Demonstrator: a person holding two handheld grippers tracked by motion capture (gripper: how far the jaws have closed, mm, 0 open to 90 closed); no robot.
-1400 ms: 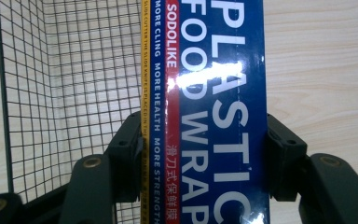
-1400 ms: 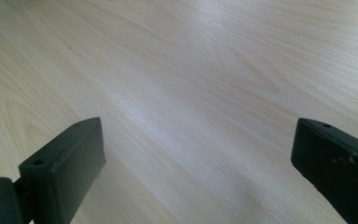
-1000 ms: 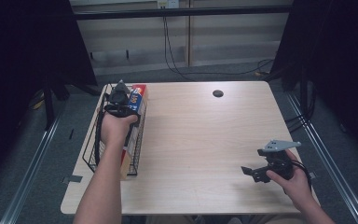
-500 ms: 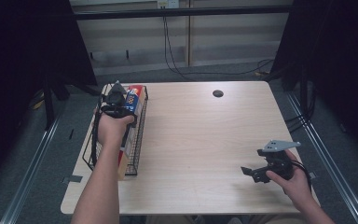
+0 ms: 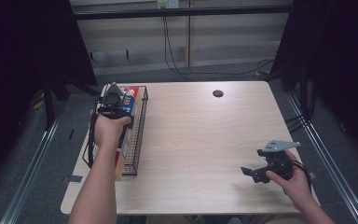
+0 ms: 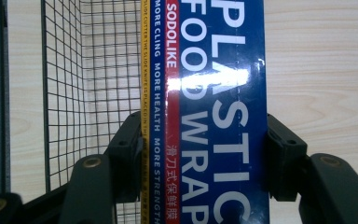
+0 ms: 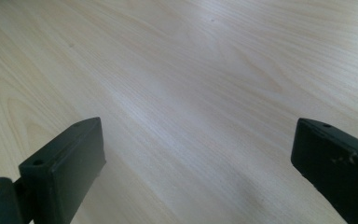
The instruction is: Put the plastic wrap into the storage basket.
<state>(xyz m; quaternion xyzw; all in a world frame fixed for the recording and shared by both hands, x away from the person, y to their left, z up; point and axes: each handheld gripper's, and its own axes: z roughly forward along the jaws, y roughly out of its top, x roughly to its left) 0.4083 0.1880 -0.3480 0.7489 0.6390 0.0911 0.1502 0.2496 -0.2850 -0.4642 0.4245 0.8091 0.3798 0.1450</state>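
clamping the glossy blue food wrap box [image 6: 214, 112] over the wire basket [image 6: 93, 70], the left gripper [image 6: 200, 154] shows lettering (illegible from above); right gripper [image 7: 196, 163] gapes wide over bare woodgrain table [image 7: 191, 70].

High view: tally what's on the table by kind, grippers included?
Grippers: 2, left gripper shut on the plastic food wrap box, right gripper with jaws open over bare wood
Wire basket: 1
Plastic food wrap box: 1, at the basket
Dark round disc near the table's far edge: 1
Total: 5
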